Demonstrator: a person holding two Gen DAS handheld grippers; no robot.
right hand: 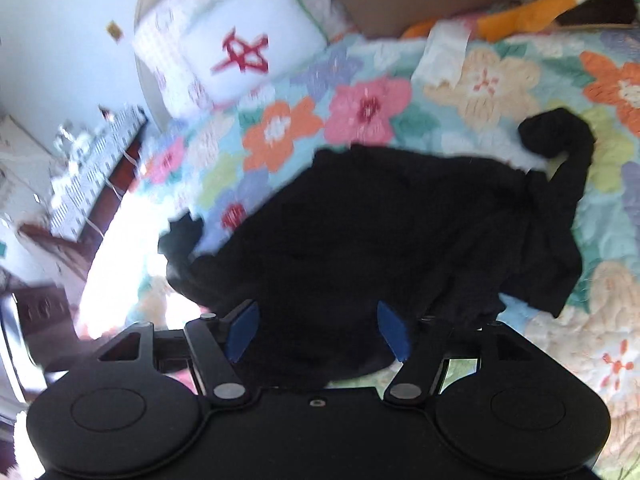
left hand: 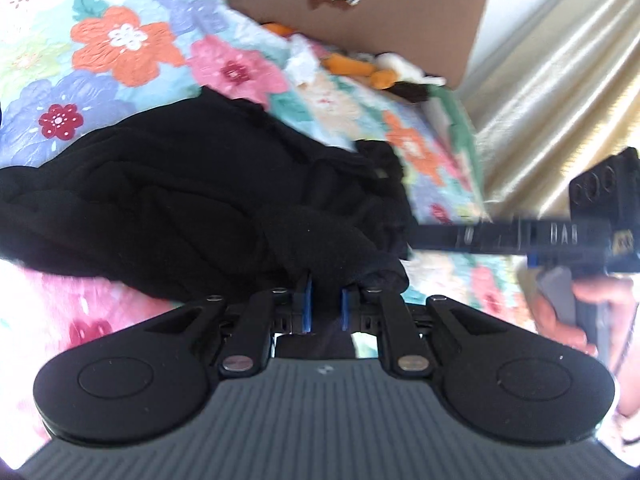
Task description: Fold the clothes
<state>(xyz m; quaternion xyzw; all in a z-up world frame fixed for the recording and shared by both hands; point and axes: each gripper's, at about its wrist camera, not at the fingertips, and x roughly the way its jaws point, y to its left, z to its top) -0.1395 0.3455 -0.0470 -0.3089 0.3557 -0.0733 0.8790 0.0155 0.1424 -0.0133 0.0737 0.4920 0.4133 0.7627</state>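
Note:
A black garment (left hand: 192, 200) lies crumpled on a floral quilt (left hand: 120, 52). My left gripper (left hand: 325, 300) is shut on a bunched edge of the garment, with the blue pads close together around the cloth. In the right wrist view the same black garment (right hand: 400, 232) spreads over the quilt (right hand: 500, 80), with a sleeve curling up at the right. My right gripper (right hand: 318, 330) has its blue pads wide apart, with black cloth lying between them. The right gripper also shows in the left wrist view (left hand: 520, 236), reaching in from the right.
A brown cushion (left hand: 360, 20) and orange and dark soft toys (left hand: 360, 68) sit at the far end of the bed. A white pillow with a red mark (right hand: 240, 56) lies at the head. A pale curtain (left hand: 560, 80) hangs at the right. Furniture (right hand: 80, 184) stands beside the bed.

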